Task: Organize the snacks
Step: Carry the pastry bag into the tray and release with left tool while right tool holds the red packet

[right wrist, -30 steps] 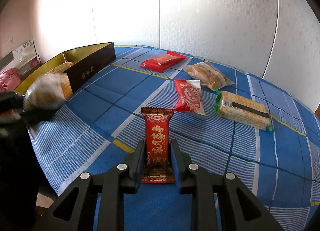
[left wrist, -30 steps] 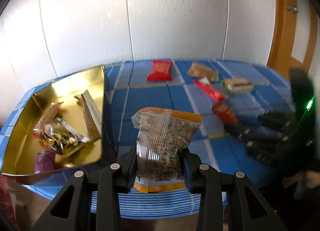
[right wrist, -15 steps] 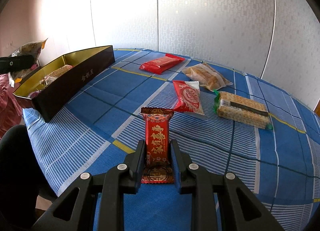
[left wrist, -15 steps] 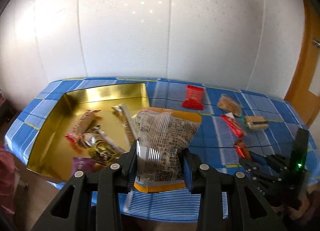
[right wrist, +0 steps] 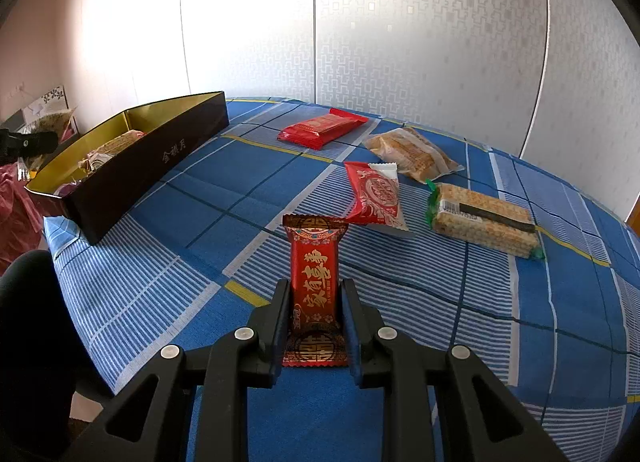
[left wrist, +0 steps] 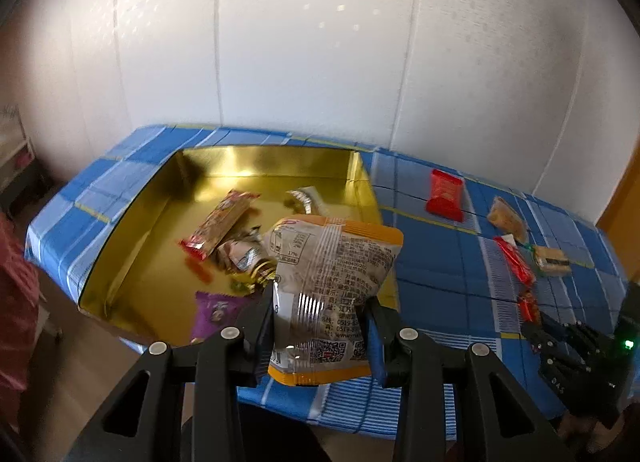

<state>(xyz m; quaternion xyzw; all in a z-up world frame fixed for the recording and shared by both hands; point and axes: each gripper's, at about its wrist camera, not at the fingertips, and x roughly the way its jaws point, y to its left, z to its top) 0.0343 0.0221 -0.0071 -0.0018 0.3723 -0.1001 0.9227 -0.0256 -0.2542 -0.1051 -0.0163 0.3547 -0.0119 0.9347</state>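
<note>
The left tool [left wrist: 320, 320] was clenched on a grey-and-orange crinkly plastic snack bag [left wrist: 328, 294], held above the near right corner of the gold-lined rectangular tin box [left wrist: 256, 160]. To do this step well, I judged it should move further over the bare gold bottom before letting go. The right tool [right wrist: 314, 314] gripped a slim red foil candy packet [right wrist: 314, 282] on the blue checked bench [right wrist: 200, 222].

Gold tin [left wrist: 168, 246]: shiny mirror-like metal inside, dark matt outside [right wrist: 152, 170]. Checked cloth [right wrist: 224, 222] under it: woven, matt. Orange-edged snack bag [left wrist: 332, 282] over the tin: crinkly glossy plastic. Red packet [right wrist: 314, 282] right of tin: glossy foil-look.
</note>
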